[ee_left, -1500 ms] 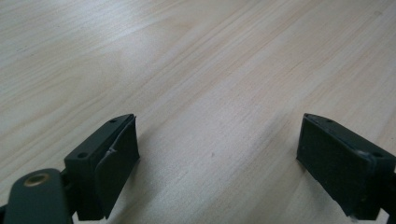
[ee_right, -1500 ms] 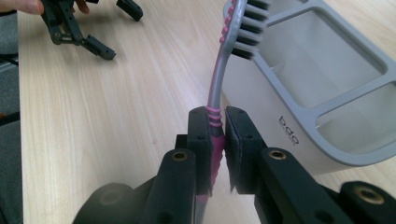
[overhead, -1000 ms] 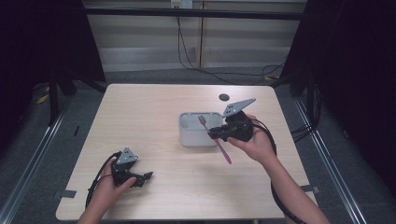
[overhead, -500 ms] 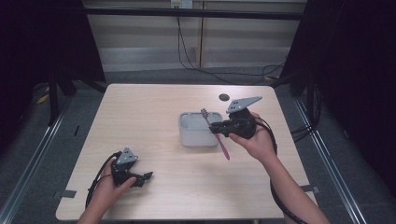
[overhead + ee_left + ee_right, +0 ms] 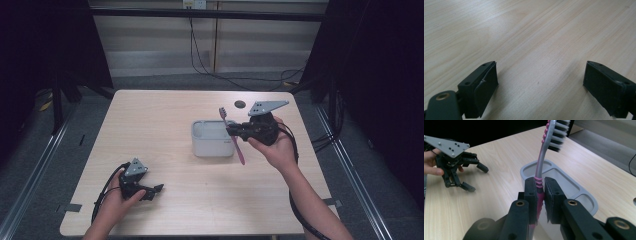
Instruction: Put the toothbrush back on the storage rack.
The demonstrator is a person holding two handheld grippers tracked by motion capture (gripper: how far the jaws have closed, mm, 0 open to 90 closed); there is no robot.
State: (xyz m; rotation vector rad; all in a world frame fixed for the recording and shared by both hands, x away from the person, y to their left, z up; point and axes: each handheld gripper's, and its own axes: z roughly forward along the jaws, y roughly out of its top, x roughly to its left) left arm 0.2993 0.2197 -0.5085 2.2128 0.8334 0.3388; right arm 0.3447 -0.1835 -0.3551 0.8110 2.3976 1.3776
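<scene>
A pink and grey toothbrush [image 5: 540, 180] is clamped by its handle in the right hand-held gripper [image 5: 540, 195], bristles uppermost, and is held tilted above the grey holder [image 5: 212, 139] on the wooden surface [image 5: 165, 125]. The left hand-held gripper [image 5: 541, 85] is rested on the surface near its front edge, jaws spread wide with nothing between them.

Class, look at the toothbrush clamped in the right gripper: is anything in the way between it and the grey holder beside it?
Nothing visible. The right gripper grips the toothbrush beside the grey holder, whose compartments look open and unblocked.
</scene>
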